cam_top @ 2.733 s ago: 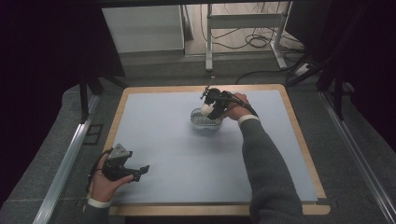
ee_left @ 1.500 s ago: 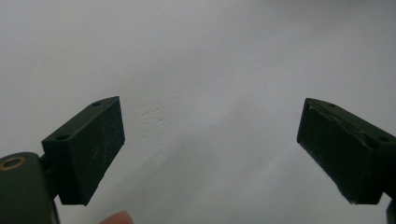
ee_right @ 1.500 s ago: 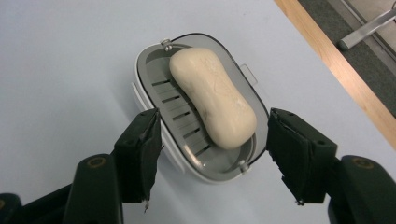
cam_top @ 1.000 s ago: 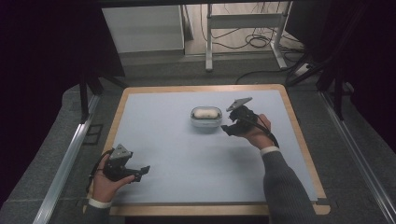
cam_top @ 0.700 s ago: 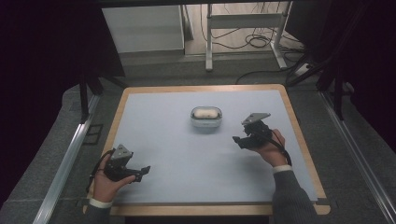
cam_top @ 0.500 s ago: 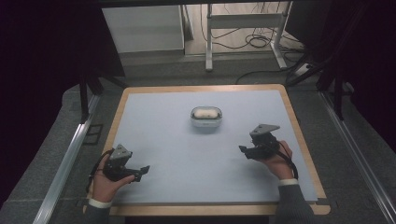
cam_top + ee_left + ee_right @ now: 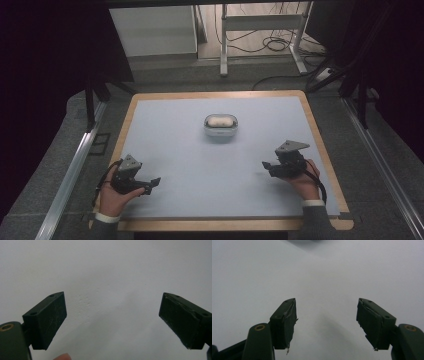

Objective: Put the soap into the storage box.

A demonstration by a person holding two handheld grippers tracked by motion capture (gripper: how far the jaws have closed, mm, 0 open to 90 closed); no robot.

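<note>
A small clear bowl (image 7: 220, 127) with something white inside stands on the pale blue mat (image 7: 200, 160), a little behind its middle. My right gripper (image 7: 266, 167) rests low over the mat's near right part, well apart from the bowl and pointing left. Its jaws are open in the right gripper view (image 7: 326, 312), with bare mat between them. My left gripper (image 7: 151, 183) sits at the near left corner, pointing right. It is open wide in the left gripper view (image 7: 112, 306), holding nothing.
A wooden rim (image 7: 320, 135) borders the mat. Grey felt and metal rails (image 7: 70, 170) run along both sides of the table. Behind it are a white cabinet (image 7: 155, 30), a desk frame (image 7: 260, 22) and floor cables.
My right gripper has left the bowl and drawn back toward the near right of the mat, sinking lower. The bowl stays where it was. The left gripper has not moved.
</note>
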